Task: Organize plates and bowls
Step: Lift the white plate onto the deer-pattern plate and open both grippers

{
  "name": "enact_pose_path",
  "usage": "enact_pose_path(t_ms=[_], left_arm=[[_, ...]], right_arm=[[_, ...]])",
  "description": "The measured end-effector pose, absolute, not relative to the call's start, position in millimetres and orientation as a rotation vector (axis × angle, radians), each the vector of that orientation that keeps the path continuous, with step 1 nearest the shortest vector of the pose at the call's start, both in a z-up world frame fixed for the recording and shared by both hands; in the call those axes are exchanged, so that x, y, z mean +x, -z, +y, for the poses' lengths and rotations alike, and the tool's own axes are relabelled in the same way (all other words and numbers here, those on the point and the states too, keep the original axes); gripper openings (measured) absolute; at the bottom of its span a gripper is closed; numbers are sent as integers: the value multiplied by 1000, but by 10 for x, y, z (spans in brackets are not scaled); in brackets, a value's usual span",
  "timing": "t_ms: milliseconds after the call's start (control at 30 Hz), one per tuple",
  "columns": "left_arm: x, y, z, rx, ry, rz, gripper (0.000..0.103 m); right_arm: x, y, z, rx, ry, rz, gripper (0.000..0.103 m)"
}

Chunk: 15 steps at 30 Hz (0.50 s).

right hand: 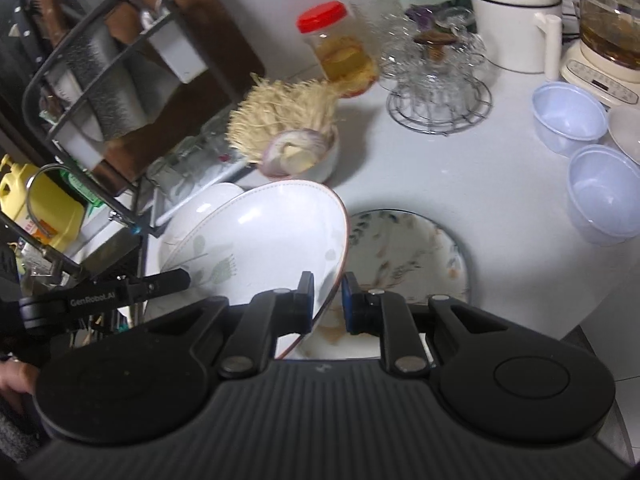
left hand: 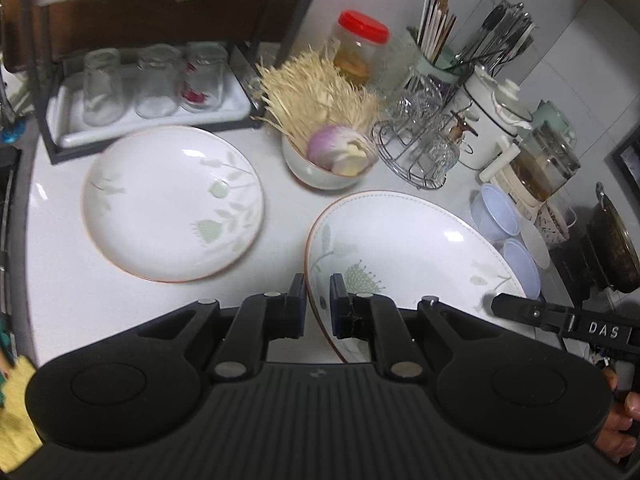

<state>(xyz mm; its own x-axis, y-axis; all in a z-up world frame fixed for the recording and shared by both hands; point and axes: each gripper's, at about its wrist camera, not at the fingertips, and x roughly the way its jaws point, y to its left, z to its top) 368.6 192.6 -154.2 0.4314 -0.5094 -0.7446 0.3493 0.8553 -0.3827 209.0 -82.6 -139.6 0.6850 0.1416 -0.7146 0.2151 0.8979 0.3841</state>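
- I grip the large white oval dish with pale green flower print (left hand: pixel 404 248) at both ends: my left gripper (left hand: pixel 318 294) pinches its near-left rim, my right gripper (right hand: pixel 328 292) clenches the opposite rim.
- The dish hangs tilted above the counter, its long axis running between my two grippers.
- My grippers cover the dish's near edge; the dark-rimmed patterned plate (right hand: pixel 416 256) under it shows only partly and blurred.
- A round white floral plate (left hand: pixel 172 204) lies flat on the white countertop (left hand: pixel 64 292) to the left; pale blue plastic bowls (right hand: pixel 568 118) stand far right.
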Motion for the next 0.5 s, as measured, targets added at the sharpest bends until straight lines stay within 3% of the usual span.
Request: enact_pose_path(t_ms=[500], left_arm=[[3751,2056,1228,-148,411,1129,13]], right_arm=[[2425,1896,-1498,423,-44,982,18]])
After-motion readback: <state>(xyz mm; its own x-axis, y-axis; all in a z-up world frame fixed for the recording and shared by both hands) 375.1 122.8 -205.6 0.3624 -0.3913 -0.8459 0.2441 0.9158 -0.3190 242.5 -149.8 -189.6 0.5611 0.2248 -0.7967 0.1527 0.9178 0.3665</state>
